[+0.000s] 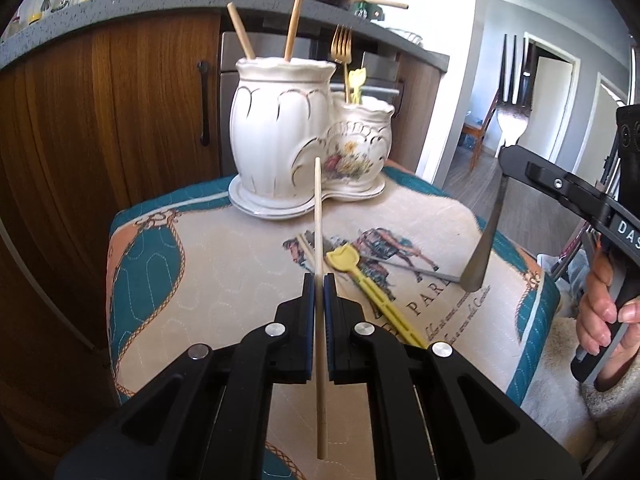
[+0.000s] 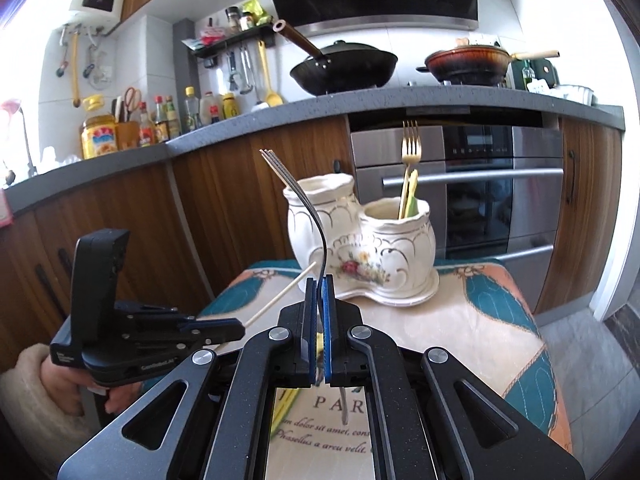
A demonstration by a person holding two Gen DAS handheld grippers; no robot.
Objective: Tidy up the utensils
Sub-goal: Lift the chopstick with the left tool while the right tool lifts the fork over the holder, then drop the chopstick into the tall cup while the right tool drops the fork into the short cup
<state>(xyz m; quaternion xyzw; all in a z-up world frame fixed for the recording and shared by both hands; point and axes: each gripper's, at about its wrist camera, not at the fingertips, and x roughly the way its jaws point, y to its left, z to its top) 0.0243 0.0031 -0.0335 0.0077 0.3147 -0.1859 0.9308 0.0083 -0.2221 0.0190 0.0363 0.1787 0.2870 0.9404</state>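
My left gripper [image 1: 319,280] is shut on a pale wooden chopstick [image 1: 319,216], held above the cloth with its tip toward the white ceramic double holder [image 1: 276,136]. The holder's tall pot holds two chopsticks [image 1: 292,28]; its small pot [image 2: 400,236] holds a gold fork [image 2: 411,148] and a yellow utensil. My right gripper [image 2: 319,280] is shut on a silver fork [image 2: 308,204], tines up, lifted in front of the holder. It shows in the left wrist view [image 1: 508,164] too. On the cloth lie a yellow spatula-like utensil [image 1: 360,276], another chopstick [image 1: 306,248] and a grey utensil [image 1: 416,270].
The quilted cloth [image 1: 224,264] covers a small table before wooden cabinets [image 1: 104,112] and an oven [image 2: 476,184]. The counter [image 2: 320,104] above carries a wok [image 2: 344,66], a brown pan and bottles. A doorway and chair lie to the right [image 1: 480,128].
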